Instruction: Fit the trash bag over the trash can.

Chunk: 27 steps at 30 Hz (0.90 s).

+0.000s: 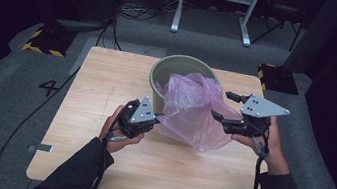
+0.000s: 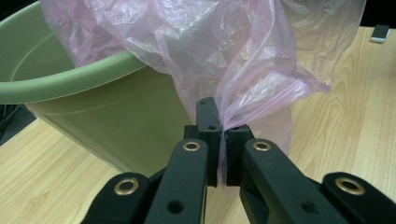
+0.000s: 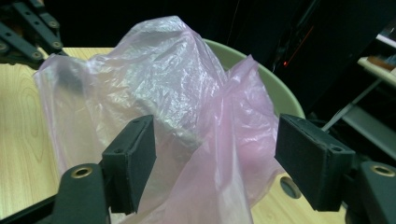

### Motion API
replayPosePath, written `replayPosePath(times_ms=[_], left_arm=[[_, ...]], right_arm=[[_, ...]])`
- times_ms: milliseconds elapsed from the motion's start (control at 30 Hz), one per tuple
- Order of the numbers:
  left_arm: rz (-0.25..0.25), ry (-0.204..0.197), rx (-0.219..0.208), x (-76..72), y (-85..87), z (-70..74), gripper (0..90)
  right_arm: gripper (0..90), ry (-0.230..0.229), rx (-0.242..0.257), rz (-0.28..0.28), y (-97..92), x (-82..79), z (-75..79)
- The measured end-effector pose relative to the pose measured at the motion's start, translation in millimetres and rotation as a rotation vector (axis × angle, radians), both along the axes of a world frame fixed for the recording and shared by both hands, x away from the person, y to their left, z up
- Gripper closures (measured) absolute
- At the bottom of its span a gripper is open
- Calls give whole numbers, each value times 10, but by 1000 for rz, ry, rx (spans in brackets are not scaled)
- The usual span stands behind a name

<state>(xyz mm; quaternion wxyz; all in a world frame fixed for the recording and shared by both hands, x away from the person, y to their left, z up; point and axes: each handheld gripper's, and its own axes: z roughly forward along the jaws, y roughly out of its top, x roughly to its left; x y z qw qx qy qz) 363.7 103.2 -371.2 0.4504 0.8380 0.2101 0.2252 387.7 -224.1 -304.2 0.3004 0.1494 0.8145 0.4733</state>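
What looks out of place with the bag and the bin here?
The pink plastic bag is not lining the green bin: most of it spills over the rim onto the wooden table, crumpled. The left gripper pinches one fold; the right gripper stands open around another.
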Motion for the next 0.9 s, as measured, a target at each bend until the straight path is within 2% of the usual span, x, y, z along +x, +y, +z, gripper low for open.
replayPosePath(times_ms=[300,367,500,533,600,900], left_arm=[[37,10,-6,39,51,-4,894],[42,12,-6,47,62,-2,894],[46,19,-17,59,83,3,894],[46,17,-16,59,83,6,894],[45,13,-9,54,74,9,894],[28,9,-18,24,20,31,894]], right_arm=[[269,-43,41,16,-175,-152,69],[269,-42,49,44,-197,-199,60],[270,-30,26,101,-208,-297,4],[270,-19,14,120,-204,-333,-19],[270,-26,-3,128,-187,-389,-45],[290,-30,-9,199,66,-618,-191]])
